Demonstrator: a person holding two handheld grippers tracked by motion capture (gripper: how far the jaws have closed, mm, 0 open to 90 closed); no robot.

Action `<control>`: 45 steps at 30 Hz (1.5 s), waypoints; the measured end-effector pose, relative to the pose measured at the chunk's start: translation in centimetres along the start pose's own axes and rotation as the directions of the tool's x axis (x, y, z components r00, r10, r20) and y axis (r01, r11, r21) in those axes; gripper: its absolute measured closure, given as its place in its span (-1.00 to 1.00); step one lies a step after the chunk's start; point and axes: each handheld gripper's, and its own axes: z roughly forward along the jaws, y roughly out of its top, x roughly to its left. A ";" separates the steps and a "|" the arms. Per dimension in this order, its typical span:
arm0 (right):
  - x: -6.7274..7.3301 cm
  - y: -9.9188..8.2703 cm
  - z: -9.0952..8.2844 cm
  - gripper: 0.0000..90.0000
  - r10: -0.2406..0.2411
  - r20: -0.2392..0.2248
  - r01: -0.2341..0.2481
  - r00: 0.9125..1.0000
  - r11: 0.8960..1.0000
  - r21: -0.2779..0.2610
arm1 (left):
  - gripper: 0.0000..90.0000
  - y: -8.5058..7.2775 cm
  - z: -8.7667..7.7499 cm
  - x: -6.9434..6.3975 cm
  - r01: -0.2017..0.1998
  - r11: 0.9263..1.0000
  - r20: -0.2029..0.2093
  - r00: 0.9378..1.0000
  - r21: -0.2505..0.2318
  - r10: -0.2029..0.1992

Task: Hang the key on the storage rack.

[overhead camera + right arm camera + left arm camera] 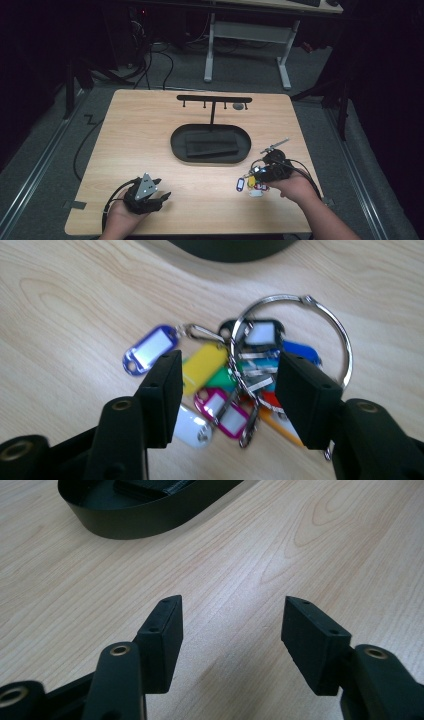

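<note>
My right tool [227,385], jaws spread, hovers over the keys [235,390] at frame centre. They look light, loose and jangly. I judge the stiff metal ring [345,347] the best hold.

No writing can be read anywhere; the key tags' [200,385] label windows look blank.

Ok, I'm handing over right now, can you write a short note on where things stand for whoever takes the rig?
Left hand-held gripper: open, nothing between its jaws, low over bare table at the near left.
Right hand-held gripper: jaws open around the bunch of key tags on its metal ring, near right; not gripped.
The rack with hooks stands behind the black tray.
Done: nothing hung on the hooks.
Left, probably: grip the ring and hang it on a hook.
</note>
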 end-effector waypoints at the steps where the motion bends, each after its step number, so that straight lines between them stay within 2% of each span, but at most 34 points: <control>1: 0.1 0.5 0.2 0.03 0.005 -0.006 -0.005 1.000 1.000 0.016 | -0.06 0.0 0.0 -0.1 -0.003 1.000 0.002 1.000 -0.006 0.003; 3: 0.2 1.4 0.8 0.07 0.017 -0.021 -0.016 1.000 0.999 0.046 | -0.07 0.1 -0.1 -0.3 -0.017 1.000 0.006 1.000 -0.011 0.017; 5: 0.4 2.3 1.3 0.14 0.025 0.000 -0.025 1.000 0.996 0.085 | -0.07 0.2 -0.1 -0.4 -0.026 1.000 0.008 1.000 -0.011 0.026; 7: 0.3 2.9 2.0 0.19 0.012 0.010 -0.013 1.000 0.994 0.107 | -0.07 0.2 0.0 -0.5 -0.029 1.000 0.009 1.000 -0.010 0.029; 14: -0.4 4.6 4.1 0.34 0.056 0.037 -0.062 0.998 0.980 0.189 | -0.07 0.0 0.0 -0.3 -0.029 1.000 0.018 0.999 -0.003 0.029; 18: -0.7 5.2 5.1 0.41 0.075 0.041 -0.083 0.996 0.973 0.217 | -0.08 -0.1 -0.1 -0.3 -0.033 0.999 0.018 0.999 -0.004 0.033; 22: -0.7 5.6 6.1 0.42 0.061 0.063 -0.074 0.996 0.970 0.232 | -0.08 -0.2 -0.2 -0.3 -0.033 0.999 0.017 0.999 -0.002 0.033; 26: -1.0 6.0 6.3 0.47 0.081 0.089 -0.100 0.993 0.966 0.239 | -0.08 -0.3 -0.2 -0.4 -0.032 0.999 0.015 0.999 -0.001 0.032; 30: -1.4 6.1 6.3 0.48 0.106 0.082 -0.123 0.991 0.961 0.249 | -0.08 -0.3 -0.3 -0.4 -0.035 0.999 0.011 0.999 0.001 0.035; 39: -0.9 6.0 6.5 0.53 0.074 0.070 -0.090 0.995 0.960 0.265 | -0.08 -0.3 -0.3 -0.4 -0.039 0.999 0.012 0.999 0.001 0.039; 41: -0.8 6.0 6.5 0.53 0.059 0.047 -0.070 0.997 0.958 0.280 | -0.08 -0.3 -0.3 -0.4 -0.040 0.999 0.014 0.999 0.002 0.040; 45: -0.5 5.8 6.4 0.81 0.028 0.007 -0.029 1.000 0.953 0.300 | -0.08 -0.3 -0.3 -0.4 -0.039 0.999 0.013 0.999 0.003 0.039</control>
